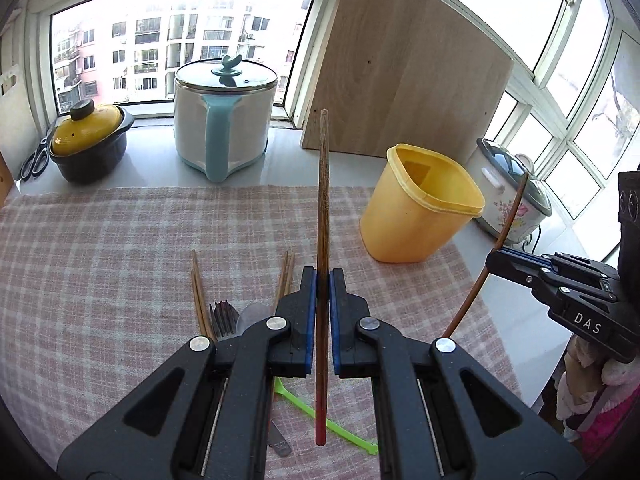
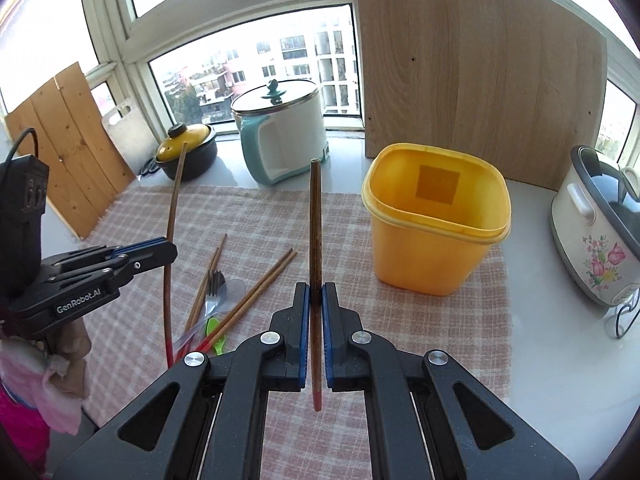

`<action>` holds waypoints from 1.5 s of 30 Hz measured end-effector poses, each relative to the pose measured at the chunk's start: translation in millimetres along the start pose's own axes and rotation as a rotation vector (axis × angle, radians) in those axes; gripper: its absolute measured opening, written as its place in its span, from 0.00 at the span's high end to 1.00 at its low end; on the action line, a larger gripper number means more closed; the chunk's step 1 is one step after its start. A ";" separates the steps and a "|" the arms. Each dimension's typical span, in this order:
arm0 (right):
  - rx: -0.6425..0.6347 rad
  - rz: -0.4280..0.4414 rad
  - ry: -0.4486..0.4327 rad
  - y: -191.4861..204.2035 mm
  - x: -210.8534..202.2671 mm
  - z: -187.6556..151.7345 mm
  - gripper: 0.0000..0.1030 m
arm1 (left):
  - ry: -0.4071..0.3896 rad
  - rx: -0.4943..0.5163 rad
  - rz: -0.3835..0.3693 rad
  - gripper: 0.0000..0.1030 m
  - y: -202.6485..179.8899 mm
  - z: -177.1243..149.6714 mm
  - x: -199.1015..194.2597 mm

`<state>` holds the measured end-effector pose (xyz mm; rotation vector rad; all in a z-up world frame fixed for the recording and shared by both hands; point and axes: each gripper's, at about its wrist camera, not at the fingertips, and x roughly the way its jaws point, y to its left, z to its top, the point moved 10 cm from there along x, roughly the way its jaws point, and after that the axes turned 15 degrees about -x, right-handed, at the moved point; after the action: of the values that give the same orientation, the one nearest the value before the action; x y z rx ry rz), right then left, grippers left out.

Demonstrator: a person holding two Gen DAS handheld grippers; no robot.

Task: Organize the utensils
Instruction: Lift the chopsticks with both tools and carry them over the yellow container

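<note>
My left gripper (image 1: 323,278) is shut on a dark brown chopstick (image 1: 322,200) with a red end, held above the checked cloth. My right gripper (image 2: 315,290) is shut on a second such chopstick (image 2: 315,232). Each gripper shows in the other's view: the right gripper (image 1: 490,262) at the right edge with its chopstick (image 1: 506,228), the left gripper (image 2: 170,246) at the left with its chopstick (image 2: 173,216). The empty yellow container (image 2: 436,236) stands ahead of the right gripper, also seen as the yellow container (image 1: 420,208). Loose chopsticks (image 2: 256,294), a fork (image 2: 214,286) and a green utensil (image 2: 212,326) lie on the cloth.
A white and teal pot (image 1: 224,120) and a yellow-lidded black pot (image 1: 90,144) stand by the window. A wooden board (image 2: 480,72) leans behind the container. A flowered rice cooker (image 2: 596,232) sits at the right. Scissors (image 1: 34,160) lie at the far left.
</note>
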<state>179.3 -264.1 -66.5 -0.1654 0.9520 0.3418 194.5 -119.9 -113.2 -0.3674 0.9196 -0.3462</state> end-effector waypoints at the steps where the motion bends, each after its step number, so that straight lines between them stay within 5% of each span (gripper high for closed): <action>1: 0.002 -0.003 -0.011 -2.6 -3.9 3.1 0.96 | -0.005 0.004 -0.009 0.96 -5.9 2.3 -0.6; 27: -0.002 -0.114 -0.200 -104.8 -63.6 96.8 0.96 | -0.130 0.038 -0.152 0.96 -142.1 112.1 45.2; 45: 0.054 -0.142 -0.157 -160.6 -20.5 99.8 0.96 | -0.179 -0.001 -0.102 0.96 -152.1 144.8 113.3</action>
<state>302.3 -389.9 5.7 -0.1537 0.7890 0.1955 356.3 -281.3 -44.4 -0.4405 0.7277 -0.4001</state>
